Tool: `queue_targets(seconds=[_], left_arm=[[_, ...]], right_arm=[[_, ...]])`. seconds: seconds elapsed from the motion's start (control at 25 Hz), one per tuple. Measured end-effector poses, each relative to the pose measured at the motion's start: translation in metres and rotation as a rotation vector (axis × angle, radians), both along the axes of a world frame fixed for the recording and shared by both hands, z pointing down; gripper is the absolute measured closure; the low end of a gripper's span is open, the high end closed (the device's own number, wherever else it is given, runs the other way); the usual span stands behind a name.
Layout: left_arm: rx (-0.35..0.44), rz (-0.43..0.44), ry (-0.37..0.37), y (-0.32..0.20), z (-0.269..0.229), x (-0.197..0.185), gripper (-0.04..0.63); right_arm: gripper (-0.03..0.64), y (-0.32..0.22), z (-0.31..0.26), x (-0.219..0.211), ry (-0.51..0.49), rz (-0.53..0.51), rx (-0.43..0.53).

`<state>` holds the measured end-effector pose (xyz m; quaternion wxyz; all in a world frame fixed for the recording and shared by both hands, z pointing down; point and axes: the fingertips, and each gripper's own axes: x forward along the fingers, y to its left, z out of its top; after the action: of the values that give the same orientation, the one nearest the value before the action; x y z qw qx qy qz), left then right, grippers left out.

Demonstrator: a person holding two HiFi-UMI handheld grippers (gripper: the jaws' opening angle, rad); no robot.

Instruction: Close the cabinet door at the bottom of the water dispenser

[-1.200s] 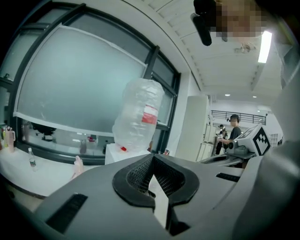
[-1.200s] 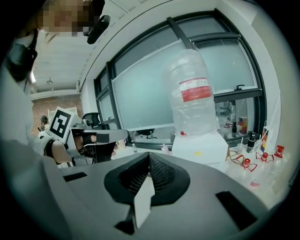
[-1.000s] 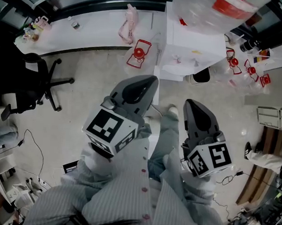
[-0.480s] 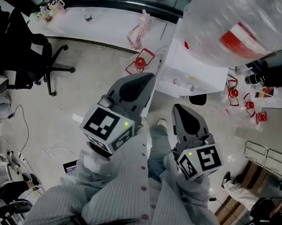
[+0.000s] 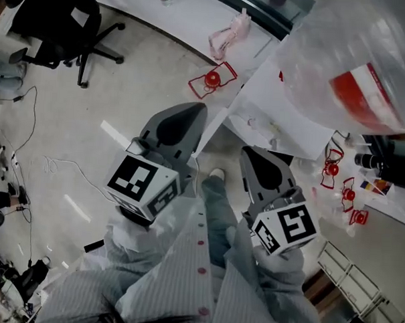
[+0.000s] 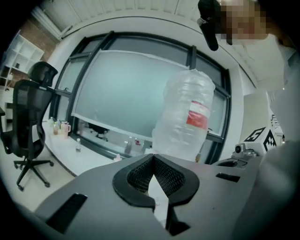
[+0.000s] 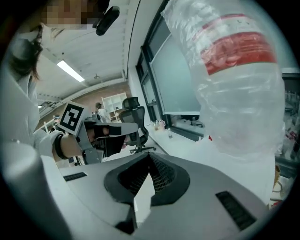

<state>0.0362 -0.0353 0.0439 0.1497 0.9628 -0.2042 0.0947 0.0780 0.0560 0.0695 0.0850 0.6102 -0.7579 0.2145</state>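
The white water dispenser point(image 5: 285, 117) stands at the upper right, topped by a big clear bottle point(image 5: 354, 64) with a red label. A thin white panel edge point(image 5: 213, 128) juts from its lower left corner toward me and may be the cabinet door; the cabinet itself is hidden. My left gripper point(image 5: 191, 110) hangs left of that edge, shut and empty, its tips meeting in the left gripper view point(image 6: 153, 157). My right gripper point(image 5: 251, 153) is in front of the dispenser, also shut and empty point(image 7: 150, 154). Both gripper views show the bottle point(image 6: 185, 117) point(image 7: 234, 70) ahead.
A long white counter point(image 5: 189, 16) runs along the back, with a pink bag point(image 5: 228, 35) at its edge. Red wire-frame items point(image 5: 211, 79) lie on the floor by the dispenser, more at the right point(image 5: 342, 190). A black office chair point(image 5: 61, 21) and floor cables point(image 5: 61, 165) are at the left.
The head view has swung, so the dispenser and bottle now loom larger at the upper right. Both grippers have drifted slightly toward the dispenser's left corner and stay shut.
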Motion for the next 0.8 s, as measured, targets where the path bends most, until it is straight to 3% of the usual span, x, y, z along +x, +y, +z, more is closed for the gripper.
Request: queue_targets(seconds=[0.24, 0.8], left_arm=[[-0.029, -0.055, -0.045, 0.002, 0.023, -0.027, 0.584], [-0.094, -0.088, -0.121, -0.025, 0.106, -0.071, 0.584]], right_arm=[[0.604, -0.01, 0.026, -0.006, -0.011, -0.043, -0.038], [0.604, -0.049, 0.11, -0.04, -0.011, -0.051, -0.12]])
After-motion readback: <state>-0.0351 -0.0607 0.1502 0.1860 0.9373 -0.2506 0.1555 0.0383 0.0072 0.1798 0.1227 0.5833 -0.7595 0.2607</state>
